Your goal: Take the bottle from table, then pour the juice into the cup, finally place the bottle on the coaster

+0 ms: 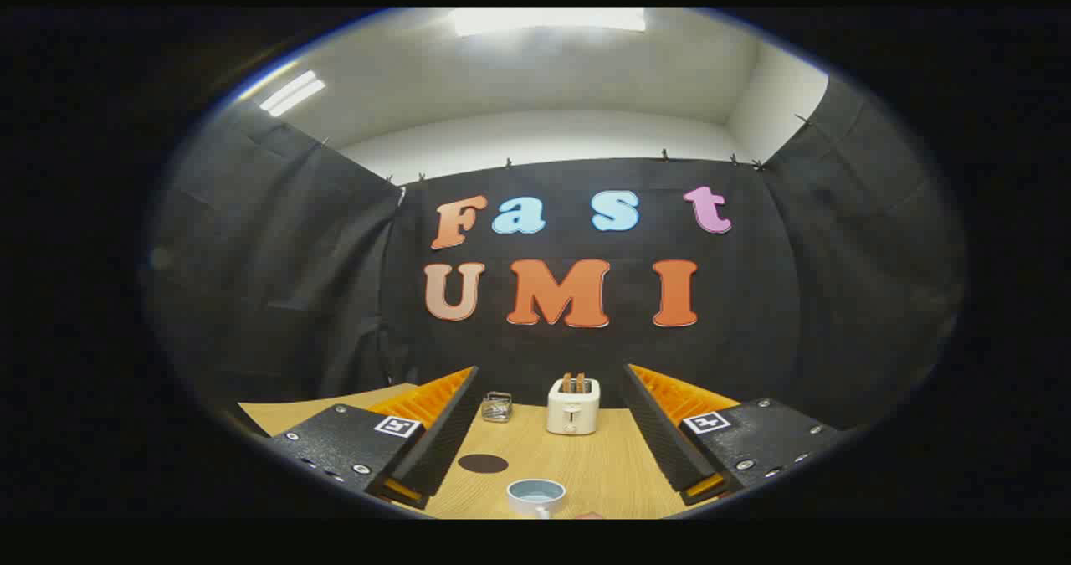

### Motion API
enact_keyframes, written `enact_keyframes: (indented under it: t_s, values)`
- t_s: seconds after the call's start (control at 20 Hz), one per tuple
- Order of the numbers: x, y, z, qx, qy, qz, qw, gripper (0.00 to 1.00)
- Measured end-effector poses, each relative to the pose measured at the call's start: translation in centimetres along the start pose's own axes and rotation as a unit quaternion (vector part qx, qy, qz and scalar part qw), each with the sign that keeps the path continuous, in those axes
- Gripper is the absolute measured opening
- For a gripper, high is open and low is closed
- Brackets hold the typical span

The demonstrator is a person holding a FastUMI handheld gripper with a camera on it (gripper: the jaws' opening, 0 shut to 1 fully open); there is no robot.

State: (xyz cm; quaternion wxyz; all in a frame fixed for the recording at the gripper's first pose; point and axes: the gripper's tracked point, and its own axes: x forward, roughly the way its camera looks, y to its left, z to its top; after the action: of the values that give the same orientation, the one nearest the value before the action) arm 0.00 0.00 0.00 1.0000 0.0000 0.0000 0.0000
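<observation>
Gripper (548, 431) jaws wide apart holding nothing, cup (535, 495) and coaster (483, 464) between them, toaster (573, 407) and glass jar (496, 407) beyond at tabletop (602, 464) back edge.

Black cloth walls (276, 272), white ceiling lights (548, 19), wooden table (602, 464).

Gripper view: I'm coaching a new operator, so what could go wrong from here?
1. The claw is open and holds nothing, so the bottle must be found first; swinging to search could knock the cup between the fingers.
2. The cup sits near the dark round coaster, so a sloppy pour might wet the coaster.
3. The toaster and small glass container stand beyond, inviting bumps.
</observation>
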Motion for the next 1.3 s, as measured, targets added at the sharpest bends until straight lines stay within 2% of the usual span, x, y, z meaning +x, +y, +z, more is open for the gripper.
enact_keyframes:
  t_s: [0.65,1.0,1.3]
  values:
    - [0.3,0.0,-1.8,0.013,0.022,-0.008,1.0,0.98]
    - [0.7,2.8,-3.3,-0.013,0.018,0.005,1.0,0.98]
    - [1.4,6.9,-7.7,-0.033,0.041,0.036,0.998,0.98]
